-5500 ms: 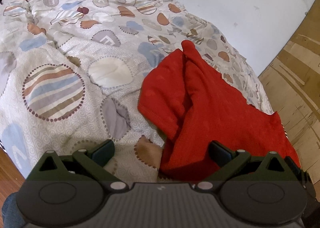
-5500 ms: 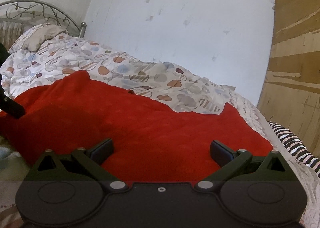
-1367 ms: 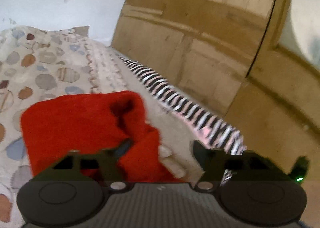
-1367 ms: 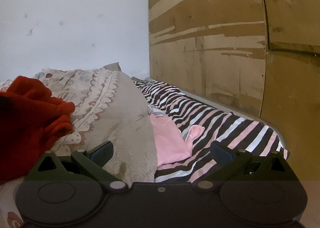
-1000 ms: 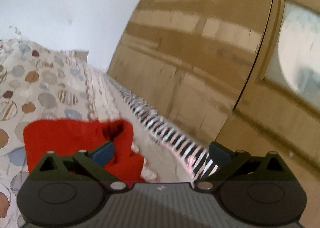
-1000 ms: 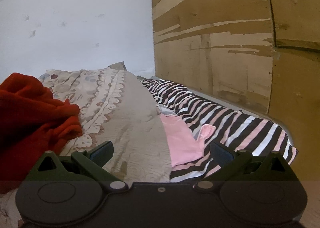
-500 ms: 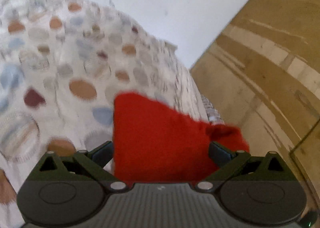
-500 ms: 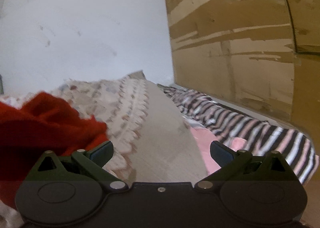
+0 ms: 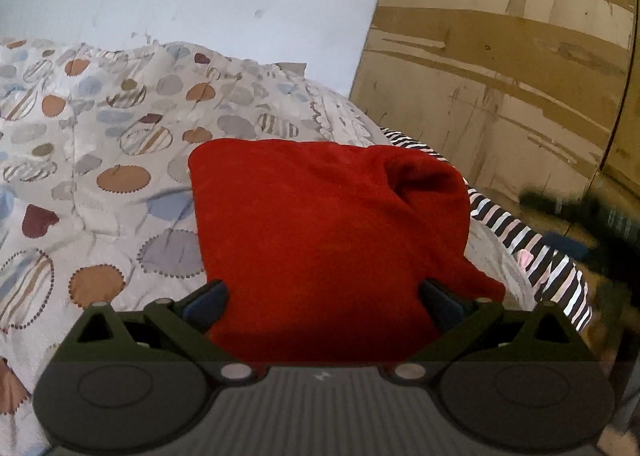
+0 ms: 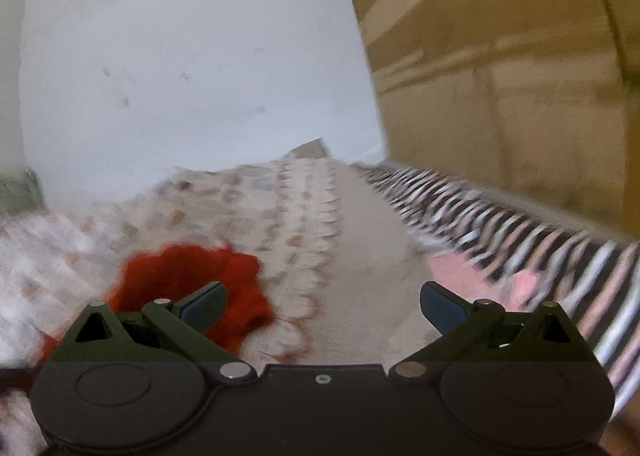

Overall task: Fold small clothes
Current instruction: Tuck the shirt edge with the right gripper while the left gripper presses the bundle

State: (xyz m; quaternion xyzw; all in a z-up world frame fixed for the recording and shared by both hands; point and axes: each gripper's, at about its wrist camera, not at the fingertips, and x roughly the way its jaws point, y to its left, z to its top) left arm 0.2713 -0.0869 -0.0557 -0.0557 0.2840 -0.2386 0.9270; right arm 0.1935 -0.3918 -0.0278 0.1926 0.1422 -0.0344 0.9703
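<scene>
Left tongs (image 9: 322, 298) spread wide over folded red garment (image 9: 320, 223), right tongs (image 10: 322, 298) released, blurred

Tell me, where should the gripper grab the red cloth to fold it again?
Probably the puffy rolled corner at the far right of the red cloth. It stands up off the patterned quilt, so a finger can slip under. Come from the right side with the open left gripper; the flat middle gives nothing to pinch.
</scene>
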